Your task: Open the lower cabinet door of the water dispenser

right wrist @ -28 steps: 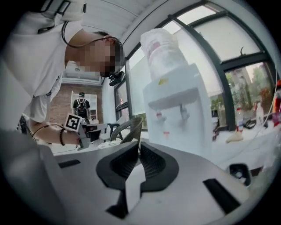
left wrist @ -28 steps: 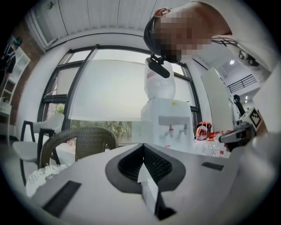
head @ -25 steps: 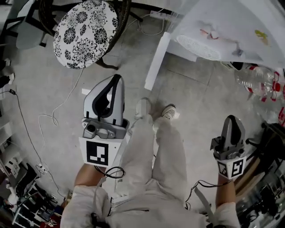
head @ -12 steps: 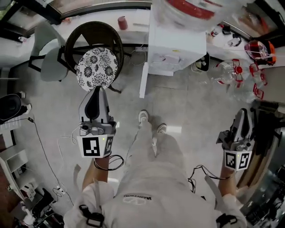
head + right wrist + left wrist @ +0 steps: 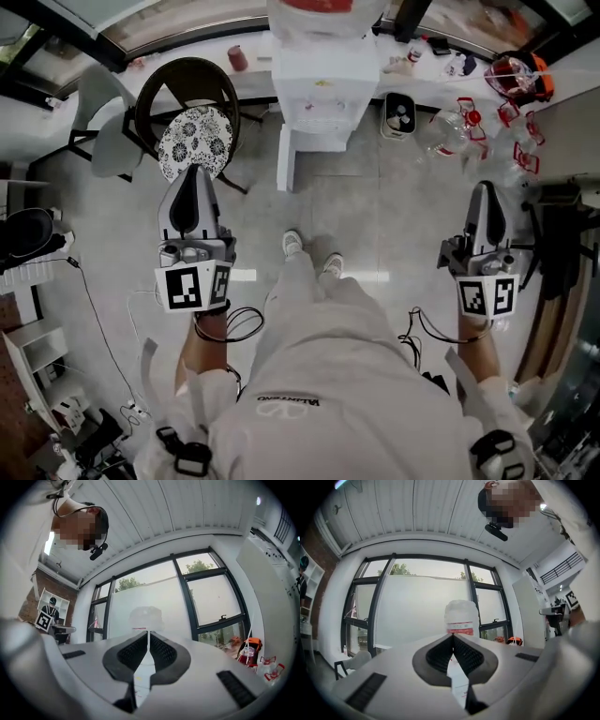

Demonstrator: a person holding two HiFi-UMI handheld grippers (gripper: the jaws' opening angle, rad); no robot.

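Note:
The white water dispenser (image 5: 319,89) stands at the top centre of the head view, with its bottle (image 5: 323,7) on top and its front toward me. I cannot make out its lower door from this high angle. My left gripper (image 5: 193,178) is held up at the left, well short of the dispenser, shut and empty. My right gripper (image 5: 486,192) is up at the right, also shut and empty. In the left gripper view the closed jaws (image 5: 452,637) point at the bottle (image 5: 461,616). In the right gripper view the closed jaws (image 5: 148,634) point at the same bottle (image 5: 146,618).
A round chair with a floral cushion (image 5: 194,141) stands left of the dispenser. A small fan (image 5: 401,114) and several empty water bottles (image 5: 450,127) lie to its right. Cables (image 5: 103,319) trail on the floor at the left, and dark furniture (image 5: 562,244) lines the right edge.
Both grippers have risen and the head view has lifted from the floor. The dispenser, at the upper right before, now sits at the top centre and looks farther off.

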